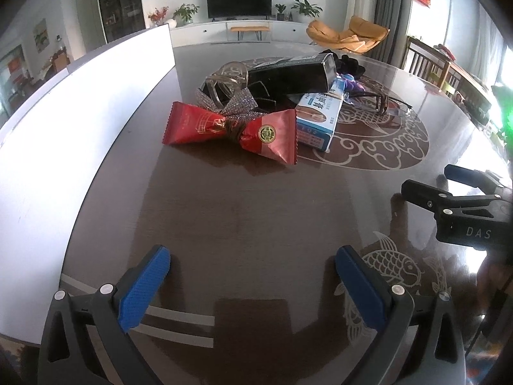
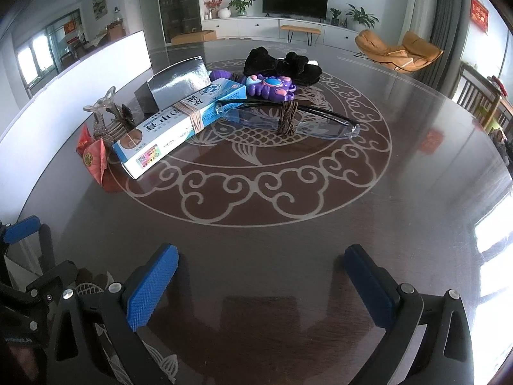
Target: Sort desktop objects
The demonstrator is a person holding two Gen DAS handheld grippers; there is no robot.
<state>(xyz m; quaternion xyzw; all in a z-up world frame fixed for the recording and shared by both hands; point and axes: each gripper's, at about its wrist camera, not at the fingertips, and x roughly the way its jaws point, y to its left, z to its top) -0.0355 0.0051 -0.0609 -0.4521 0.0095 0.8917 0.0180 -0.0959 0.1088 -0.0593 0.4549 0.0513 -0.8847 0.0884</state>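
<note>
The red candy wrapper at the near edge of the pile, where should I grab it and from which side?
Take the red candy wrapper at its pinched middle, where it narrows between the two flared ends. Come in with the open left tool from the near side over the bare table; the blue and white box crowds its right end.

Cluttered pile near table (image 2: pixel 288 256) centre: red candy wrapper (image 1: pixel 231 131) flat; blue-white box (image 2: pixel 179 125) rubber-banded; black box (image 1: pixel 288 77); glasses (image 2: pixel 288 118); purple toy (image 2: pixel 271 87); black bow (image 2: pixel 282 64); clear hair claw (image 1: pixel 229 78).
</note>
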